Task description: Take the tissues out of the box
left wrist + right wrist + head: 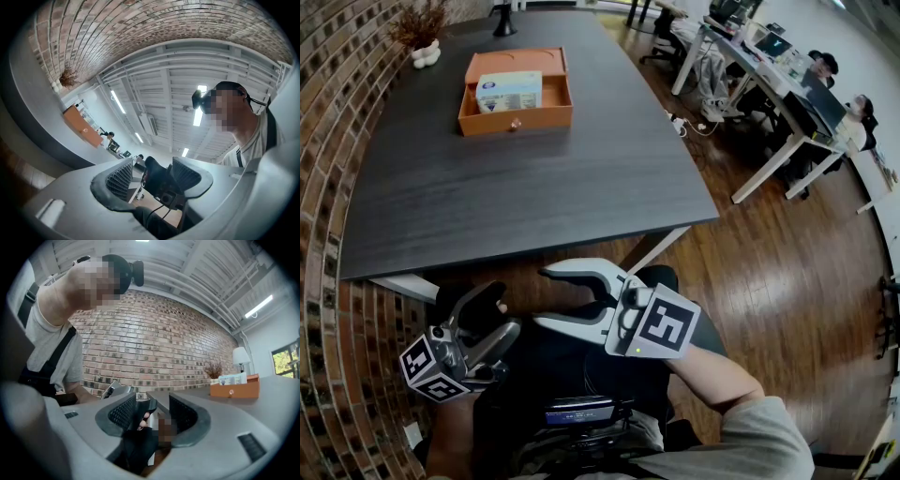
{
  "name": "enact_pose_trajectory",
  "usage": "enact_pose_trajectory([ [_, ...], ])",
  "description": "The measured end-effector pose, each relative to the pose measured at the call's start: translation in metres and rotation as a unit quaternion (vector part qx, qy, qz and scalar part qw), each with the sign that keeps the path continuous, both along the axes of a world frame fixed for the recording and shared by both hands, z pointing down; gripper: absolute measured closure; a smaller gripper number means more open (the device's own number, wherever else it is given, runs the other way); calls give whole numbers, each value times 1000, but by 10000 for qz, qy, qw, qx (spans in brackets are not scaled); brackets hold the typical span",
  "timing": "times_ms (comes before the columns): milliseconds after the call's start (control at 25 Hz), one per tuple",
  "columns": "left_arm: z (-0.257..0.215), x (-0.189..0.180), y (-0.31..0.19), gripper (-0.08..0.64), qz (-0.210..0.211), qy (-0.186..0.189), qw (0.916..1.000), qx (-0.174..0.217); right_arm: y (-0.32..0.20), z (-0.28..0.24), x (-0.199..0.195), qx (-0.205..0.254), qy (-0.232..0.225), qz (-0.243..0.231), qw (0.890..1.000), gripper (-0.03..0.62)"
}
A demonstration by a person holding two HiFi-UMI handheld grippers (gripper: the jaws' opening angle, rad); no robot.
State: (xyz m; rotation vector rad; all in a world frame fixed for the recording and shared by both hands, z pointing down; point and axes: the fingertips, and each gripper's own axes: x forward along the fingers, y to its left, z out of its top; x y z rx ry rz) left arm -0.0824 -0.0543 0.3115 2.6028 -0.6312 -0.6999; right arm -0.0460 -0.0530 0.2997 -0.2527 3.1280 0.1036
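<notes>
Far ahead of both tongs, on the table (534, 187), one box (516, 120) holds one tissue pack (508, 92) — untouched, so nothing of the task looks done. Each spread and empty, the left tongs (492, 317) and right tongs (544, 296) hang low, short of the table's near edge. Left to do — reach, grip, lift the tissue pack out. Count: two tongs, one box, one tissue pack.

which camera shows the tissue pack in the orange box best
The head view: it looks down on the tissue pack lying in the open orange box. The right gripper view shows only its top above the box wall; the left gripper view shows just the box.
</notes>
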Motion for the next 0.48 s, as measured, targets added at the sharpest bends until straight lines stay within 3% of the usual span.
enact_pose_trajectory([
  [480, 2, 1, -2, 304, 7, -4, 10000, -60, 2, 2, 0, 30, 71, -37, 10000, 371],
])
